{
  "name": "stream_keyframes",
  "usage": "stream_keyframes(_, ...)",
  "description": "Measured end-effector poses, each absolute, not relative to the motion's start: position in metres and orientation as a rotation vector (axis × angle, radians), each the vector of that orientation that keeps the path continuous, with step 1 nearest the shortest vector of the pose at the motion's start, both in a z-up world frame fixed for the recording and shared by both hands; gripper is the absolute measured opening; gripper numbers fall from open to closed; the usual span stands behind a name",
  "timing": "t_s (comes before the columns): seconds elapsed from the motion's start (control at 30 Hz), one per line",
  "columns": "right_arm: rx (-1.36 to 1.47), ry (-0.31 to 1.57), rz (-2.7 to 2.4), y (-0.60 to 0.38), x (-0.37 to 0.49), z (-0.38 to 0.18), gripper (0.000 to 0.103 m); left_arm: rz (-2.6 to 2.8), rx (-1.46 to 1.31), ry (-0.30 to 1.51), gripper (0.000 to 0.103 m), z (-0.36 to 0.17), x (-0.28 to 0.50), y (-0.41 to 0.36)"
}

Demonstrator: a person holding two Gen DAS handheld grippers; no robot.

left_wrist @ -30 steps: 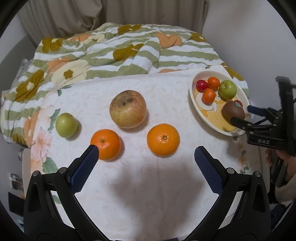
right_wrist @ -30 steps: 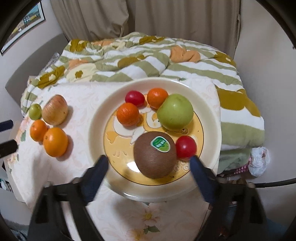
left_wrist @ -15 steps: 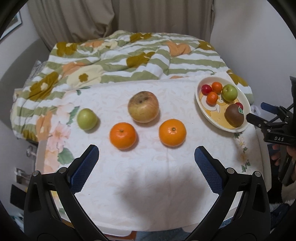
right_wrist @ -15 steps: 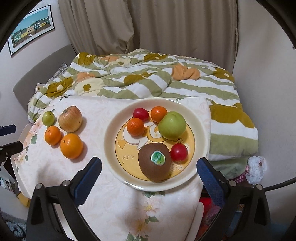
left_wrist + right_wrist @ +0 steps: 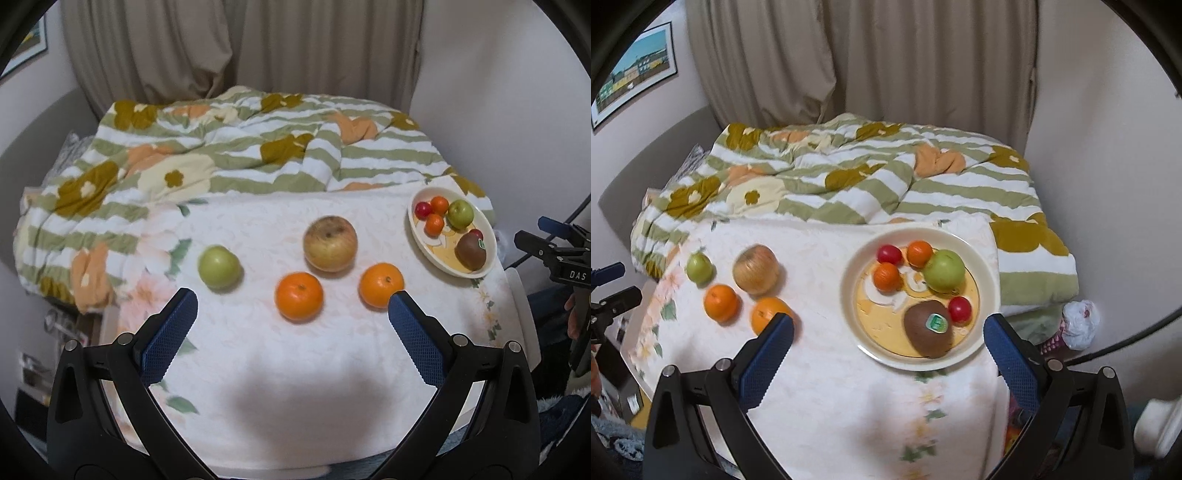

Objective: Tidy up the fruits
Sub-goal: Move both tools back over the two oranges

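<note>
A cream plate at the table's right holds a brown kiwi with a green sticker, a green apple, two small oranges and two red fruits. On the white cloth to its left lie a yellow-brown apple, two oranges and a small green apple. My left gripper hovers open above the near oranges, holding nothing. My right gripper stands wide open above the plate's near edge, clear of the kiwi.
A floral white cloth covers the table. Behind it lies a striped green and white quilt on a bed, with curtains and walls beyond. A white plastic bag sits low at the right. The table's near edge drops off close to both grippers.
The right gripper's jaws spread away from the kiwi, leaving it on the plate, and it drew back and up. The left gripper also pulled back and up, so all fruits look smaller.
</note>
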State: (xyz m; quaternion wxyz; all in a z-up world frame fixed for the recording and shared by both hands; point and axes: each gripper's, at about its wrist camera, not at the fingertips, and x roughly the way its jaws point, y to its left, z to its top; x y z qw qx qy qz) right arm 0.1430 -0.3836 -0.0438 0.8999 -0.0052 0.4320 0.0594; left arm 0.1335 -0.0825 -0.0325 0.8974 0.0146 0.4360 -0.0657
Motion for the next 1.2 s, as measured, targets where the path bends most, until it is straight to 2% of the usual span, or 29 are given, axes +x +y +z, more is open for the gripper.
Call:
stream_keyframes(0.27,0.028,0.871,0.032,-0.323,0.133,-0.031,0.102,-0.216,0.097,0.877,0.103,-0.025,0.151,-0.035)
stream_keyframes(0.6,0.044,0.886,-0.041,-0.255,0.13,-0.04,0.102,-0.385,0.137,0.926,0.103,-0.04,0.176,0.002)
stream_keyframes(1.2,0.117,0.944,-0.098,-0.247,0.154,-0.112,0.102,-0.617,0.233,1.007,0.103,-0.112,0.209,-0.035)
